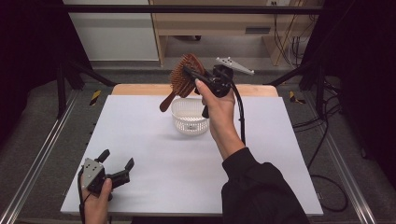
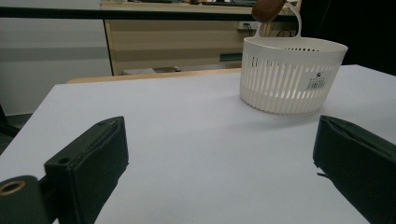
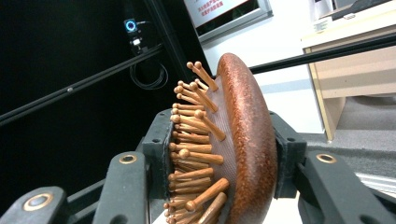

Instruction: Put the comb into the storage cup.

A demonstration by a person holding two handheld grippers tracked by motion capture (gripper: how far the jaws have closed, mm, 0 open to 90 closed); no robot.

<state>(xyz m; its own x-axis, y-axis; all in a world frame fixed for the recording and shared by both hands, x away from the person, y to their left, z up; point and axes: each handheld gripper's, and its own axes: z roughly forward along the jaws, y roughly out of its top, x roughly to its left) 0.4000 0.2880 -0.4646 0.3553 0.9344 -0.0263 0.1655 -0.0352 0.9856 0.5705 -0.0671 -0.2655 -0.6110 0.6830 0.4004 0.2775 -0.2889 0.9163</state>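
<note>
Right now right gripper clamps hairbrush head: rigid, light, bristles slippery; handle hangs toward 7 o'clock over basket. Left gripper wide, empty.

The hairbrush is reddish-brown wood with a speckled sheen on its back; its pins are a lighter orange-tan, set in a pale pinkish cushion. The basket is white — its wall a pattern of thin upright slots, with a small white label printed in black. The table is plain white with a light wooden edge at the far side. Both grippers — left and right — are black, the right one topped by a grey plate. The sleeve is black.
</note>
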